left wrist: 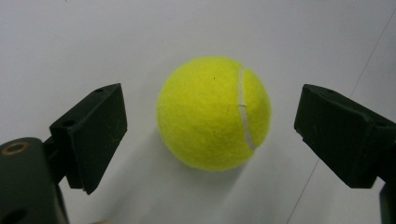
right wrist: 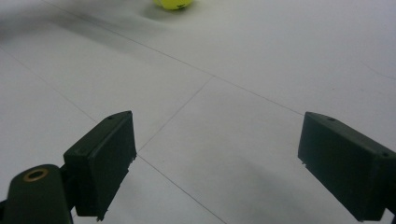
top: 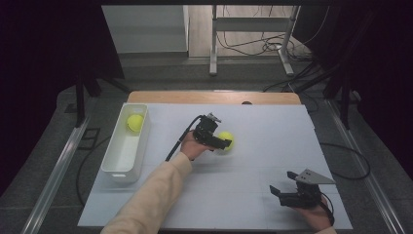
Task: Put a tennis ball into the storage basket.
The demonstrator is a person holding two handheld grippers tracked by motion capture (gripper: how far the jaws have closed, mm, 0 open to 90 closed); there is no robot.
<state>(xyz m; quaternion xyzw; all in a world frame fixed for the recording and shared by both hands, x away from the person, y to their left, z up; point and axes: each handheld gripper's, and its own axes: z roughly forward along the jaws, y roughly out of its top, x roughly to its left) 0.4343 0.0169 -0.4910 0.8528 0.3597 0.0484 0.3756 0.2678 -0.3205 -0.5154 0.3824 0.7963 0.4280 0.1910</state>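
Observation:
A yellow tennis ball [top: 227, 140] lies on the white table top [top: 263, 131] near its middle. My left gripper [top: 223, 143] is down at this ball. In the left gripper view the ball [left wrist: 214, 113] sits between the two black jaws of that gripper [left wrist: 210, 116], and white table shows as a gap on each side, so the pads do not touch it. My right gripper [top: 282, 181] rests open near the front right of the table, nothing between its jaws [right wrist: 217, 140]. The same ball [right wrist: 173, 3] peeks in at the top edge of the right gripper view.
A white rectangular bin [top: 142, 146] stands along the table's left side with a second yellow tennis ball [top: 135, 122] at its far end. A cable trails from the left gripper toward the bin. Beyond the table's far edge are a floor, cables and a metal frame [top: 213, 44].

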